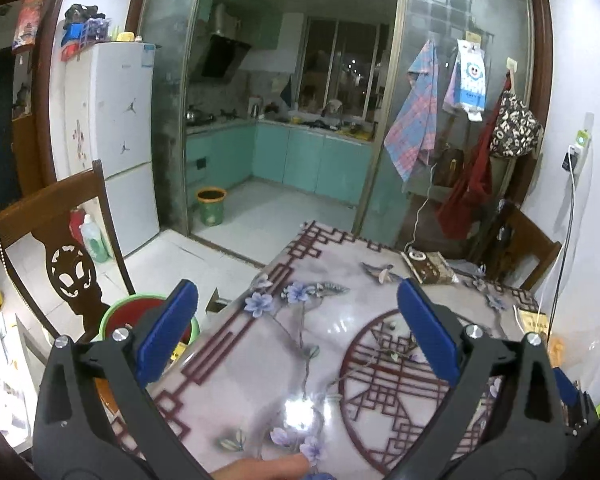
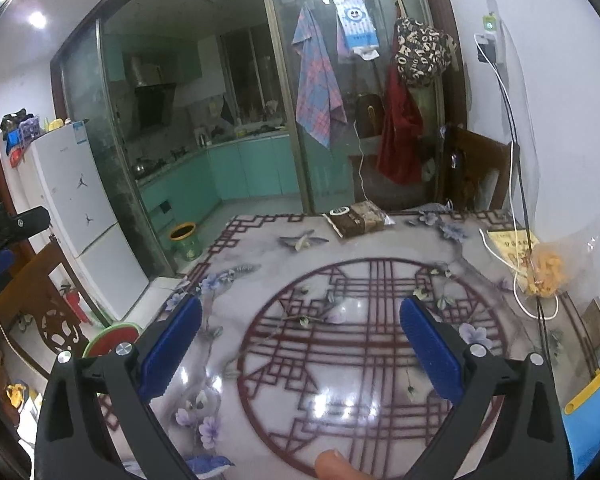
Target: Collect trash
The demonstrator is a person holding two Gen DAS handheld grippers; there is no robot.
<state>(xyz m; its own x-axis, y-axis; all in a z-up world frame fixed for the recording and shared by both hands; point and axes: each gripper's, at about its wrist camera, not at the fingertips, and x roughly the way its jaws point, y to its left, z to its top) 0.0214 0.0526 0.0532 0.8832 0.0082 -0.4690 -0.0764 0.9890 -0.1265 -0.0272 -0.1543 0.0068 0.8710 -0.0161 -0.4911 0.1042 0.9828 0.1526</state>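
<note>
Both tongs are released, blue pads spread wide with nothing between them. The left tongs (image 1: 298,292) hover over the near left part of the worktop (image 1: 236,376), above its flowered, glossy cover. The right tongs (image 2: 302,306) hang over the red lattice circle at the middle. Small scraps of trash (image 2: 305,321) lie scattered on that circle, ahead of the right tongs. A brown packet (image 2: 356,220) rests at the far edge. Beside the worktop's left corner, on the floor, stands a green-rimmed red bin (image 1: 126,316), next to a wooden chair (image 1: 60,252).
</note>
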